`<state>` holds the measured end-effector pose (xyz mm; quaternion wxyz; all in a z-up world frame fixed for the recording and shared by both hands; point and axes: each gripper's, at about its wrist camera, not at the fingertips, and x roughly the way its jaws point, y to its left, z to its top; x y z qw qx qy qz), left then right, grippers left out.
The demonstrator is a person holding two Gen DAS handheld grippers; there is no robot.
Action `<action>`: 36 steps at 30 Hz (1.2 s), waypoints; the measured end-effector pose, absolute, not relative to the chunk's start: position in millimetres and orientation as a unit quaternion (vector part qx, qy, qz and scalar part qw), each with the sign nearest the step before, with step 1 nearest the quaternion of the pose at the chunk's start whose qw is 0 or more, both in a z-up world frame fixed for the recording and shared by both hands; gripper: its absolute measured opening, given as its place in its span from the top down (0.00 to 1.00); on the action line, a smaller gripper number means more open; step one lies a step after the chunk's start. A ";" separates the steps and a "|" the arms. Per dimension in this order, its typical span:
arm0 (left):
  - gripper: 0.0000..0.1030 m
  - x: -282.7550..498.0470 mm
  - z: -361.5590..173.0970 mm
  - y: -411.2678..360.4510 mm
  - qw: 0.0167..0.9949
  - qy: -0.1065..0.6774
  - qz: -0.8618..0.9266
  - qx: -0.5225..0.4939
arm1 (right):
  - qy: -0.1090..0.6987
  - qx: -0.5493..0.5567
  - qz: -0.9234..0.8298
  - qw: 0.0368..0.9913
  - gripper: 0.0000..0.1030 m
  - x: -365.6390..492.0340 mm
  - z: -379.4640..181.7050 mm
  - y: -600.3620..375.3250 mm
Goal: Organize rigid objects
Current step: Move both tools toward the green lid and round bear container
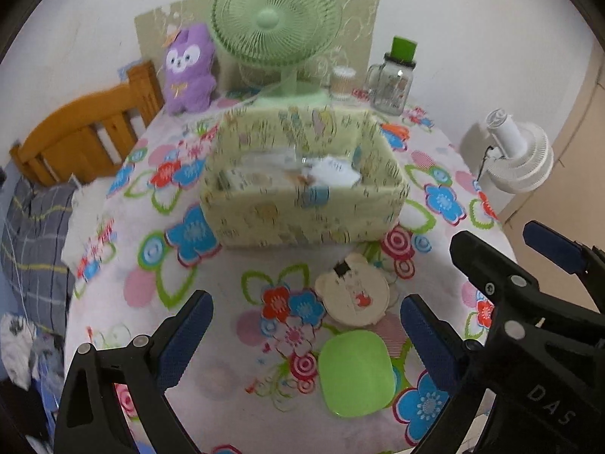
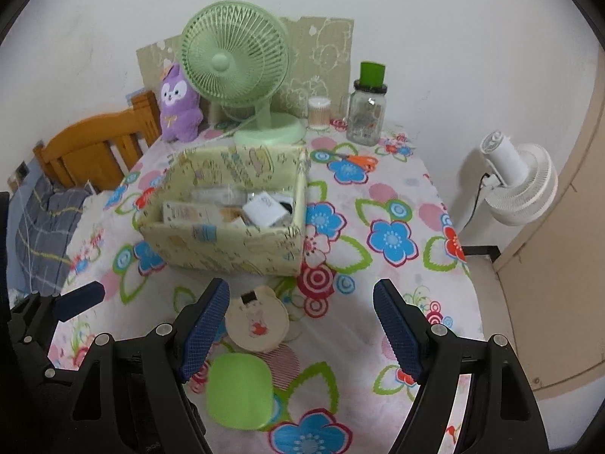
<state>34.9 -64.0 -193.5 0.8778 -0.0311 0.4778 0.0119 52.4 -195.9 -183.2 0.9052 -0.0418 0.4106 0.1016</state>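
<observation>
Sorting: partway by my reading; two loose pieces lie outside the box.
Left tool [image 1: 306, 335]: fingers spread wide, holding nothing; it hovers above the surface [image 1: 227, 287], pointed forward and down.
Bear-shaped case [image 1: 352, 295]: flat on the cloth, ahead of the left tool, nearer its right finger; just beyond the right tool's left finger [image 2: 206, 331], untouched.
Green lid [image 1: 355, 372]: flat, between the left tool's fingers toward the right one, just nearer than the case, edges overlapping or touching, cannot tell which.
Box [image 2: 223, 244]: farther ahead of both tools, open-topped, already carrying several small items; contents blurred.
Right tool [image 2: 302, 335]: fingers wide apart, empty, over bare cloth, close beside the left tool.
Left to do: case and lid probably go in the box.
</observation>
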 end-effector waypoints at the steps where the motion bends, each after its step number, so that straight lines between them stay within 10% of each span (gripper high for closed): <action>1: 0.02 34.2 -198.0 -65.8 0.877 0.480 0.020 -0.034 | 0.409 -0.046 0.107 0.905 0.21 52.7 -187.2 -198.1; 36: 0.02 13.5 -299.3 -103.3 0.861 0.500 0.073 -0.066 | 0.473 -0.065 0.108 0.872 0.21 56.2 -300.1 -223.1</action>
